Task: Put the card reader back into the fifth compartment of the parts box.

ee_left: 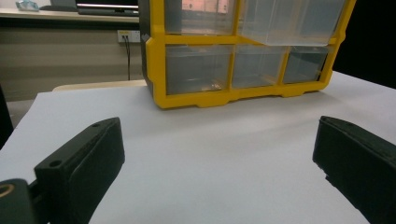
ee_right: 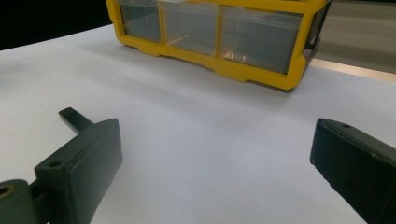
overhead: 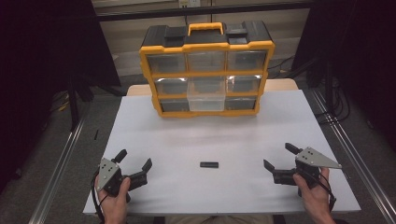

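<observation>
- Organizer (overhead: 207, 70), yellow and black with clear drawers, stands at the table's (overhead: 163, 140) far edge; its middle drawer (overhead: 205, 100) in the lower rows is pulled out.
- Black bar (overhead: 209, 164) lies flat on the table near the front, between the two grippers, touching neither.
- Left gripper (overhead: 135, 163): jaws spread, holding nothing.
- Right gripper (overhead: 279, 157): jaws spread, holding nothing.

White table (overhead: 163, 140) with yellow drawer organizer (overhead: 206, 70) at far edge, small black bar (overhead: 209, 164) near front.
</observation>
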Demonstrator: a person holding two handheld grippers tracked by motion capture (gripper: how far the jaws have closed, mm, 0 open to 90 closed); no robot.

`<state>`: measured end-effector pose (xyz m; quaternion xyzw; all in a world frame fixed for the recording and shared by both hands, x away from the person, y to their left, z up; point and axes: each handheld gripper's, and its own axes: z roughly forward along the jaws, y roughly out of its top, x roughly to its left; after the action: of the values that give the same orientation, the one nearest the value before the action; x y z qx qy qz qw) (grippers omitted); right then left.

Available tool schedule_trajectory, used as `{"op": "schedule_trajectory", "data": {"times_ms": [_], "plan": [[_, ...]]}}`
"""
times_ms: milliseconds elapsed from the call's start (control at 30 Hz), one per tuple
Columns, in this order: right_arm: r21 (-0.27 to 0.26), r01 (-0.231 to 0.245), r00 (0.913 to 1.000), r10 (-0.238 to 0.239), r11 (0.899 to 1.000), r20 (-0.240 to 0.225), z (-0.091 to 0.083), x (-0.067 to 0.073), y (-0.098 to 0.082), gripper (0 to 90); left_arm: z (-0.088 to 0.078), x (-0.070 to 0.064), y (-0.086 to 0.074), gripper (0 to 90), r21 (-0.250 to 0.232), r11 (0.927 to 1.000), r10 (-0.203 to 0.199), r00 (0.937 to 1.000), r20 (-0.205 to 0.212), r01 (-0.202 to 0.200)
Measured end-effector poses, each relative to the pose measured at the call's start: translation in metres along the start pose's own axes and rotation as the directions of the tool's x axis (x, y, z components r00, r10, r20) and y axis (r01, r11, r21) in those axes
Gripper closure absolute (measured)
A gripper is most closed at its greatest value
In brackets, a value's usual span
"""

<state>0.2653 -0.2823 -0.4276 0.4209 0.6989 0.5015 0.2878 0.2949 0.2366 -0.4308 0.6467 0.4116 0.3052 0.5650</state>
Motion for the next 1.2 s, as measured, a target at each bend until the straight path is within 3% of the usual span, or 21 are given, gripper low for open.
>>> {"op": "schedule_trajectory", "data": {"times_ms": [200,500,700,767,833,867,900,1033,1200], "plan": [[0.045,-0.001,0.9975,0.004,0.999,-0.071,0.01,0.005,0.004,2.4,0.001,-0.002,-0.001,2.6,0.026,0.9995,0.018,0.9998,0.008,-0.019],[0.085,-0.005,0.9926,0.015,0.996,-0.121,0.021,0.013,0.007,1.7,-0.002,-0.003,-0.002,2.7,0.032,0.9994,0.012,0.9998,0.014,-0.013],[0.126,0.008,0.9762,0.019,0.992,-0.216,0.034,0.025,0.014,1.8,-0.002,-0.003,-0.002,2.9,0.035,0.9992,0.02,0.9997,0.016,-0.021],[0.136,0.013,0.9736,0.019,0.991,-0.227,0.036,0.027,0.015,1.7,-0.002,-0.003,-0.002,2.9,0.039,0.999,0.021,0.9997,0.012,-0.022],[0.168,0.014,0.9624,0.032,0.986,-0.27,0.043,0.03,0.019,1.7,-0.002,-0.002,-0.002,2.9,0.047,0.9986,0.024,0.9996,0.015,-0.024],[0.168,0.014,0.9624,0.032,0.986,-0.27,0.043,0.03,0.019,1.7,-0.002,-0.003,-0.002,2.9,0.04,0.999,0.016,0.9998,0.014,-0.016],[0.175,0.014,0.9563,0.038,0.985,-0.29,0.048,0.033,0.022,1.9,-0.002,-0.002,-0.002,2.9,0.039,0.9991,0.018,0.9997,0.016,-0.018],[0.21,0.02,0.9463,0.049,0.978,-0.319,0.056,0.036,0.025,1.9,-0.003,-0.001,-0.002,2.9,0.037,0.9992,0.016,0.9998,0.014,-0.017],[0.228,0.042,0.9447,0.036,0.973,-0.326,0.062,0.038,0.027,3.2,-0.003,-0.001,-0.002,2.9,0.04,0.999,0.018,0.9997,0.018,-0.019]]}}
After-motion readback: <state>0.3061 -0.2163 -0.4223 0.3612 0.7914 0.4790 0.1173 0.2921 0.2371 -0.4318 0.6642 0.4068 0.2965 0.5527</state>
